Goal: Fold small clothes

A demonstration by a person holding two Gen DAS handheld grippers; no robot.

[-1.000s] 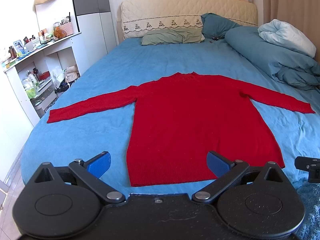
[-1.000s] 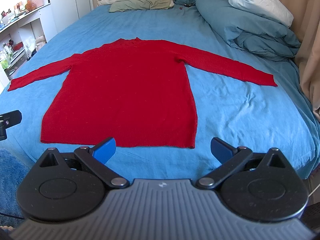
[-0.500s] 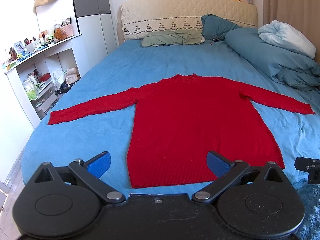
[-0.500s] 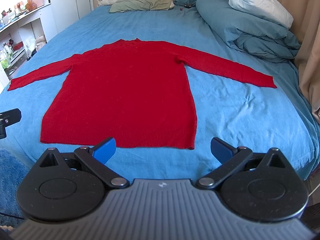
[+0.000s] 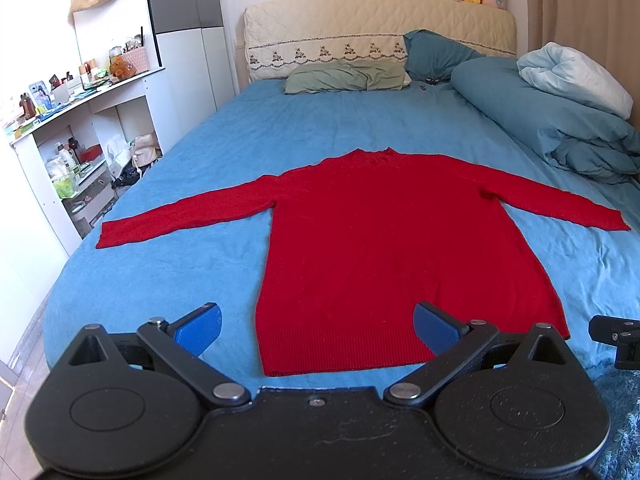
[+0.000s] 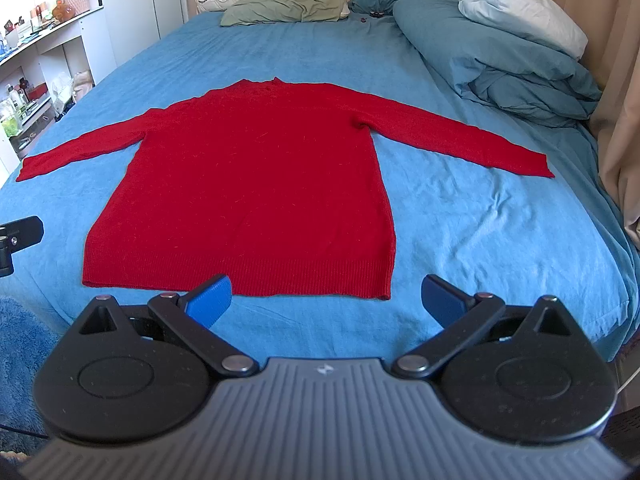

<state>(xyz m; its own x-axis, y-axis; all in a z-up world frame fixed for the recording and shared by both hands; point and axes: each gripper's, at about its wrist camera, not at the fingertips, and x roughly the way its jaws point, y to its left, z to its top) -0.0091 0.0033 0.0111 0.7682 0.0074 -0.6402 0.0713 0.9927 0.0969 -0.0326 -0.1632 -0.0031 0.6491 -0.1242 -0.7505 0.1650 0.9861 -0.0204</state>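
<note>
A red long-sleeved sweater (image 5: 384,248) (image 6: 256,184) lies flat on the blue bed, both sleeves spread out sideways and its ribbed hem toward me. My left gripper (image 5: 318,328) hovers open just short of the hem's left half, nothing between its blue pads. My right gripper (image 6: 326,302) is open too, held in front of the hem's right corner, clear of the cloth. A black piece of each gripper shows at the edge of the other's view.
The blue bedsheet (image 5: 168,280) covers the bed. A heaped blue duvet (image 5: 560,120) and pillows (image 5: 348,76) lie at the far right and head end. White shelves with clutter (image 5: 72,152) stand to the left; a curtain (image 6: 616,80) hangs on the right.
Both views have shifted very slightly; the sweater lies as before and both grippers stay open.
</note>
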